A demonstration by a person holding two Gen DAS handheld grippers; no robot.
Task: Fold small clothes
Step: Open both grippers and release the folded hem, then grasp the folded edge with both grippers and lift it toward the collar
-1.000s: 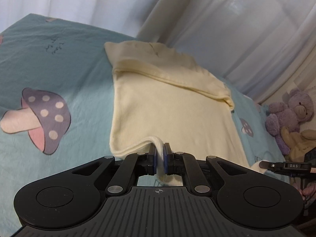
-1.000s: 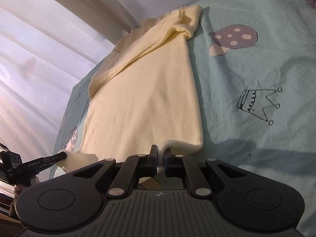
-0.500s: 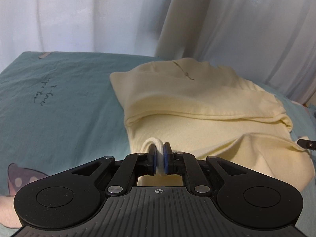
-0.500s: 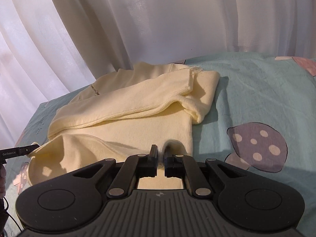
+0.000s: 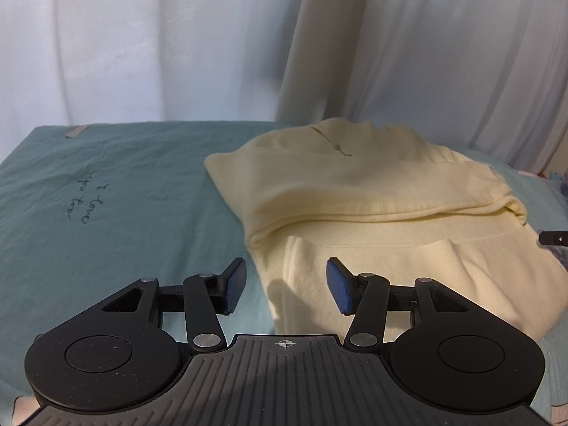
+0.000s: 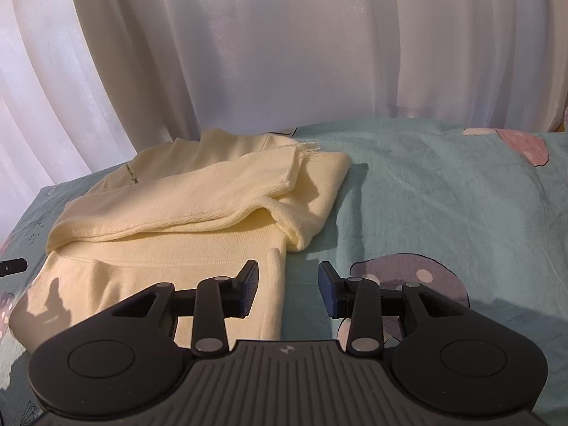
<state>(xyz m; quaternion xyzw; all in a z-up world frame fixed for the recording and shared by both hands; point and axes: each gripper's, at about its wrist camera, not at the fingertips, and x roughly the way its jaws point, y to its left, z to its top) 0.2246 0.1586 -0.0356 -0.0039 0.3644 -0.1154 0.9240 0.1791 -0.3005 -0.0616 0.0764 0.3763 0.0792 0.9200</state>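
A cream knit sweater (image 5: 372, 213) lies folded on the teal bed sheet (image 5: 124, 195), its hem edge brought up over the body and a sleeve laid across the top. It also shows in the right wrist view (image 6: 184, 220). My left gripper (image 5: 285, 285) is open and empty, just above the folded hem's left corner. My right gripper (image 6: 287, 289) is open and empty, over the folded hem's right corner and the sheet beside it.
White curtains (image 6: 284, 53) hang right behind the bed. The sheet (image 6: 443, 195) carries mushroom prints (image 6: 422, 277) and handwriting (image 5: 85, 198). The other gripper's tip shows at the frame edges (image 5: 553, 238) (image 6: 12, 266).
Both grippers carried the sweater's bottom hem forward over the body, then opened and let it go. The hem now lies folded on the sweater.
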